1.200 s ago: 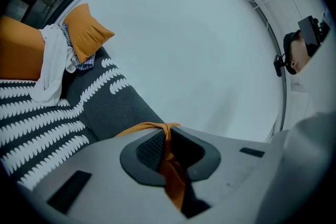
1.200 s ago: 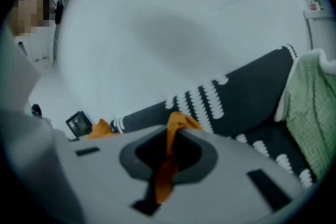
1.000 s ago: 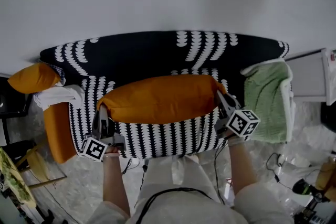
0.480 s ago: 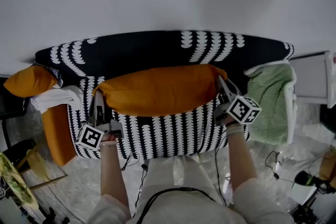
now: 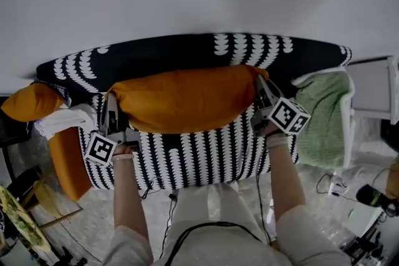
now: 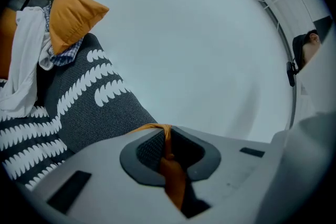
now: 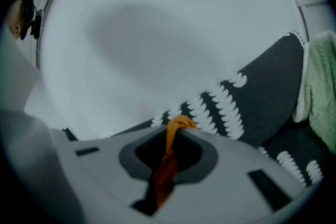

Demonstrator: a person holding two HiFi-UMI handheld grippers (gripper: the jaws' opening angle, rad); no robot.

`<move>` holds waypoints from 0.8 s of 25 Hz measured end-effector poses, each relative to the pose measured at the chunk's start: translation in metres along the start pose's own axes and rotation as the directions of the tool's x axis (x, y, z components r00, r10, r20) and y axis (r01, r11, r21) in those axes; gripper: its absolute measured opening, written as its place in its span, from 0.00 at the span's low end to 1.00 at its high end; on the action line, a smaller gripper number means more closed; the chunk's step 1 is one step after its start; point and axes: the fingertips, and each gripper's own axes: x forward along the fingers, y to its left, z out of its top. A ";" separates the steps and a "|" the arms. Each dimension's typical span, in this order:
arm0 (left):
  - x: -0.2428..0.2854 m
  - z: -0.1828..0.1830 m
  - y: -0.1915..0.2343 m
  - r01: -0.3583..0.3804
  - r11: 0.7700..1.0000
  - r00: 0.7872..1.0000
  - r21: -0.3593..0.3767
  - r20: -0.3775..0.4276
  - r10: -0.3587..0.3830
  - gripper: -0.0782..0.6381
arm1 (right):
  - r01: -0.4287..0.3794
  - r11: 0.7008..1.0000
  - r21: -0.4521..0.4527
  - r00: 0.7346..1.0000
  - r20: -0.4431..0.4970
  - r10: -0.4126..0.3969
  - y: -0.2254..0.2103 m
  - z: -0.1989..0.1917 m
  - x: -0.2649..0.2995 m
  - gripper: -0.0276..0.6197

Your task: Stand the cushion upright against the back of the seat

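Carrying the cushion (image 5: 187, 101), left tool (image 5: 111, 108) and right tool (image 5: 259, 85) neared the backrest (image 5: 181, 54).

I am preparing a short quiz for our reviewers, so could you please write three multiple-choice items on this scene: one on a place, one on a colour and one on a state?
1. Where does the green towel lie?
A) at the right end of the sofa
B) on the floor
C) on top of the held cushion

2. What colour is the cushion held over the seat?
A) blue
B) orange
C) white

3. How do the jaws of the left gripper stand?
A) wide apart and empty
B) shut on the cushion's fabric
C) shut on a white cloth

Answers:
1 A: the head view shows the towel draped over the sofa's right end.
2 B: its cover is plainly orange.
3 B: the left gripper view shows orange fabric pinched between the jaws.
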 end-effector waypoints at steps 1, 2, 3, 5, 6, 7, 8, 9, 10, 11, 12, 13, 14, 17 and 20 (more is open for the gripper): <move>0.002 0.001 0.003 -0.003 1.000 1.000 0.000 -0.006 0.003 0.18 | 0.005 1.000 -0.007 1.000 -0.003 -0.005 0.000 0.000 0.003 0.10; 0.004 0.002 0.005 -0.006 1.000 1.000 0.000 -0.012 0.006 0.18 | 0.008 1.000 -0.016 1.000 -0.007 -0.008 0.001 0.000 0.006 0.10; 0.006 0.003 0.007 -0.006 1.000 1.000 0.001 -0.017 0.006 0.18 | 0.008 1.000 -0.023 1.000 -0.009 -0.008 0.002 0.001 0.009 0.10; 0.010 0.006 0.008 0.005 1.000 1.000 0.000 -0.025 -0.005 0.18 | 0.003 1.000 -0.023 1.000 -0.005 -0.003 0.003 0.004 0.014 0.10; 0.012 0.006 0.007 0.015 1.000 0.999 0.000 -0.030 -0.015 0.18 | 0.001 1.000 -0.021 1.000 0.000 -0.001 0.003 0.005 0.015 0.10; 0.014 0.006 0.007 0.023 1.000 0.999 0.002 -0.036 -0.023 0.18 | -0.001 1.000 -0.020 1.000 0.004 0.002 0.002 0.005 0.016 0.10; 0.014 0.006 0.009 0.023 1.000 0.999 0.006 -0.043 -0.023 0.18 | -0.002 1.000 -0.021 1.000 0.005 0.003 0.001 0.005 0.017 0.10; 0.013 0.005 0.013 0.016 1.000 0.998 0.015 -0.053 -0.016 0.18 | -0.002 1.000 -0.023 1.000 0.003 0.002 0.001 0.003 0.018 0.10; 0.012 0.004 0.016 0.008 1.000 0.998 0.027 -0.064 -0.006 0.18 | -0.001 1.000 -0.025 1.000 -0.001 0.001 0.000 0.002 0.018 0.10; 0.011 0.003 0.018 0.003 0.999 0.997 0.041 -0.074 0.000 0.18 | 0.001 1.000 -0.026 1.000 -0.005 -0.001 -0.001 0.000 0.018 0.10; 0.011 0.003 0.019 0.002 0.999 0.997 0.053 -0.083 0.002 0.18 | 0.003 1.000 -0.026 1.000 -0.007 -0.003 -0.001 -0.001 0.018 0.10; 0.011 0.002 0.019 0.004 0.998 0.996 0.061 -0.090 0.001 0.18 | 0.005 1.000 -0.027 1.000 -0.009 -0.006 -0.002 -0.002 0.018 0.10; 0.012 0.002 0.019 0.006 0.998 0.995 0.067 -0.096 0.000 0.18 | 0.008 1.000 -0.028 1.000 -0.011 -0.008 -0.003 -0.003 0.018 0.10; 0.012 -0.001 0.023 -0.001 0.998 0.994 0.071 -0.108 0.009 0.18 | 0.018 0.999 -0.034 1.000 -0.022 -0.019 -0.007 -0.007 0.020 0.10; 0.012 -0.002 0.024 -0.004 0.997 0.994 0.072 -0.110 0.012 0.18 | 0.026 0.999 -0.040 0.999 -0.028 -0.027 -0.009 -0.009 0.020 0.10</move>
